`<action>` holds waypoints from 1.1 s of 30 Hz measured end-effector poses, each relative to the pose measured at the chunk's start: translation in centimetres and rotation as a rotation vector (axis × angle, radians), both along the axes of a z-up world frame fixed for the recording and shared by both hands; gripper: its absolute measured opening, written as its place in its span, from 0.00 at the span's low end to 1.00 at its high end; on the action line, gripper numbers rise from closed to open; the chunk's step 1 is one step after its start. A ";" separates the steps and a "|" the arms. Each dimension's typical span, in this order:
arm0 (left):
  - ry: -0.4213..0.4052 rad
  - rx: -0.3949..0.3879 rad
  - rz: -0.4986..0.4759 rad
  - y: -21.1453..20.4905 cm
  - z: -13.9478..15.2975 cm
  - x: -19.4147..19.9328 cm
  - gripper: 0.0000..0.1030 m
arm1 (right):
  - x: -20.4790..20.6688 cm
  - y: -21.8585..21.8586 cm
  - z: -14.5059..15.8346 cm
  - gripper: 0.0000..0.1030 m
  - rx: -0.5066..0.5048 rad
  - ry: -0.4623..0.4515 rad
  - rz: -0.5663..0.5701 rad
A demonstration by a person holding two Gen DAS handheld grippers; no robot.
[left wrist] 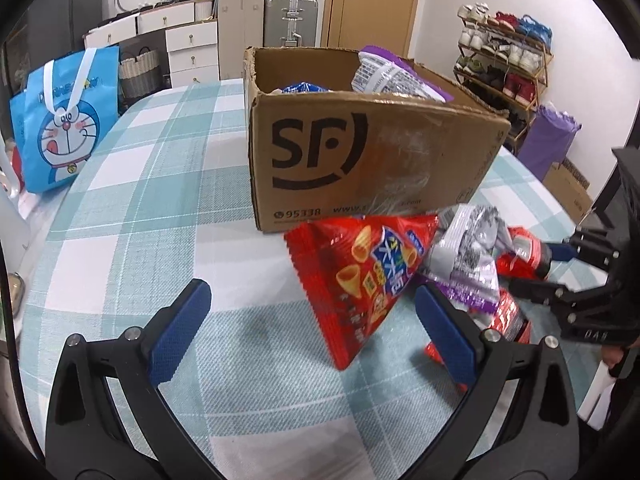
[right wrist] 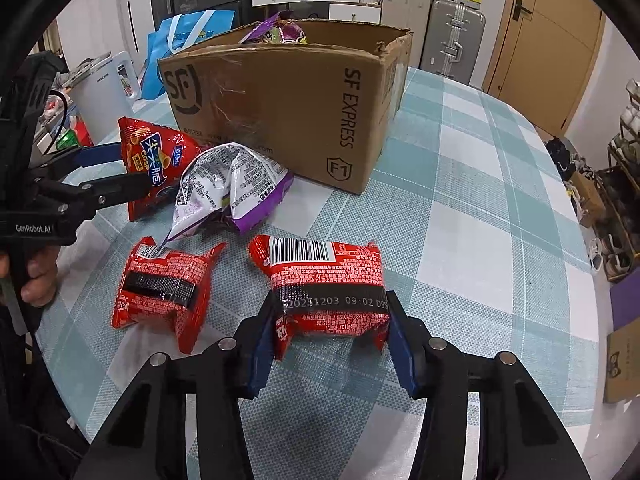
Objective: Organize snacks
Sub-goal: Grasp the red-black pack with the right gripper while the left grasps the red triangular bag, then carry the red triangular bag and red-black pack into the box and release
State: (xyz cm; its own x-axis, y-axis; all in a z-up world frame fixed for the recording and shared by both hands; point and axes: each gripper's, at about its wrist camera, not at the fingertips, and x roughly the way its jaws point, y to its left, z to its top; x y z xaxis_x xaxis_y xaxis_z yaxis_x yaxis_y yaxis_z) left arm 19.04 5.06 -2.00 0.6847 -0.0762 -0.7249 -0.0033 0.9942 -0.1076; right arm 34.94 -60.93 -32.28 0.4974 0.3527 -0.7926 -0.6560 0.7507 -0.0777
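An open cardboard box (left wrist: 360, 152) (right wrist: 280, 100) stands on the checked table with a purple bag (left wrist: 392, 72) and a blue bag (left wrist: 300, 88) inside. In front of it lie a red chip bag (left wrist: 360, 272) (right wrist: 156, 160), a silver-purple bag (left wrist: 468, 252) (right wrist: 232, 184) and two red packets. My right gripper (right wrist: 332, 340) (left wrist: 536, 268) is shut on the right red packet (right wrist: 328, 280), pads pressing on its sides. The other red packet (right wrist: 164, 292) lies free to its left. My left gripper (left wrist: 312, 332) (right wrist: 134, 168) is open, the chip bag's corner between its fingers, untouched.
A blue cartoon tote (left wrist: 60, 120) and a white kettle (right wrist: 108, 84) stand at the table's left edge. A shoe rack (left wrist: 504, 56) is beyond the right side. Drawers, suitcases and a door line the back wall. A hand (right wrist: 36, 276) holds the left gripper's handle.
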 end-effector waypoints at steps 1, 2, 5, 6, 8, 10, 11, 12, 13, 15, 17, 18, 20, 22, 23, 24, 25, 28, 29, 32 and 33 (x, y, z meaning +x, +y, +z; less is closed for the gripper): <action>0.001 -0.011 -0.004 0.1 0.0 0.2 0.99 | 0.0 0.0 0.0 0.49 0.002 0.002 0.002; 0.002 -0.021 -0.010 0.0 0.0 0.4 0.99 | 0.0 0.0 0.0 0.49 0.003 0.002 0.004; 0.005 -0.039 -0.022 0.1 -0.2 1.1 0.96 | 0.0 0.0 0.0 0.49 0.004 0.001 0.009; 0.004 -0.049 -0.029 0.2 -0.2 1.4 0.94 | -0.1 0.1 0.0 0.49 0.004 0.000 0.011; 0.007 -0.074 -0.045 0.2 -0.3 1.8 0.87 | -0.2 0.2 0.0 0.49 0.001 0.001 0.016; 0.017 -0.097 -0.060 0.1 -0.5 2.3 0.72 | -0.3 0.3 -0.1 0.49 -0.001 -0.001 0.020; 0.031 -0.108 -0.071 0.1 -0.7 2.6 0.56 | -0.4 0.3 -0.1 0.49 -0.002 -0.002 0.022; 0.043 -0.116 -0.080 0.1 -0.8 2.8 0.47 | -0.4 0.3 -0.1 0.49 -0.001 -0.003 0.023; 0.055 -0.123 -0.083 0.1 -1.0 2.9 0.39 | -0.4 0.3 0.0 0.49 0.002 -0.003 0.025; 0.047 -0.139 -0.072 0.5 -0.9 2.9 0.34 | -0.4 0.2 0.0 0.49 0.010 -0.002 0.025; 0.035 -0.151 -0.071 0.8 -0.8 2.8 0.31 | -0.4 0.1 0.2 0.49 0.017 -0.003 0.024; 0.033 -0.151 -0.070 0.9 -0.8 2.7 0.31 | -0.4 0.1 0.2 0.49 0.020 -0.004 0.025; 0.026 -0.150 -0.069 0.9 -0.7 2.5 0.30 | -0.5 0.1 0.4 0.49 0.024 -0.006 0.028; 0.018 -0.145 -0.072 0.7 -0.6 2.1 0.30 | -0.5 0.1 0.5 0.49 0.026 -0.009 0.029; 0.012 -0.144 -0.075 0.7 -0.5 1.9 0.30 | -0.5 0.1 0.5 0.49 0.028 -0.010 0.030; 0.008 -0.143 -0.078 0.6 -0.5 1.7 0.30 | -0.5 0.1 0.6 0.49 0.031 -0.011 0.031; 0.004 -0.135 -0.079 0.5 -0.4 1.6 0.30 | -0.6 0.1 0.7 0.49 0.034 -0.011 0.031; -0.010 -0.126 -0.079 0.9 -0.1 0.9 0.30 | -0.6 0.0 0.8 0.49 0.039 -0.016 0.032; -0.013 -0.127 -0.079 1.0 0.1 0.9 0.30 | -0.6 0.0 0.9 0.49 0.040 -0.017 0.032; -0.023 -0.119 -0.082 0.9 0.2 0.3 0.30 | -0.6 -0.3 1.1 0.49 0.045 -0.025 0.028; -0.028 -0.115 -0.082 0.9 0.3 0.1 0.30 | -0.5 -0.5 1.2 0.49 0.049 -0.025 0.023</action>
State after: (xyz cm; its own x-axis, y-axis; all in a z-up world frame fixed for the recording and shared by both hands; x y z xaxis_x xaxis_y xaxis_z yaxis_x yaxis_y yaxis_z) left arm 19.10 5.97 -1.73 0.6927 -0.2141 -0.6887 0.0822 0.9721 -0.2195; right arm 34.45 -61.40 -31.11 0.5081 0.4025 -0.7614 -0.6715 0.7388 -0.0576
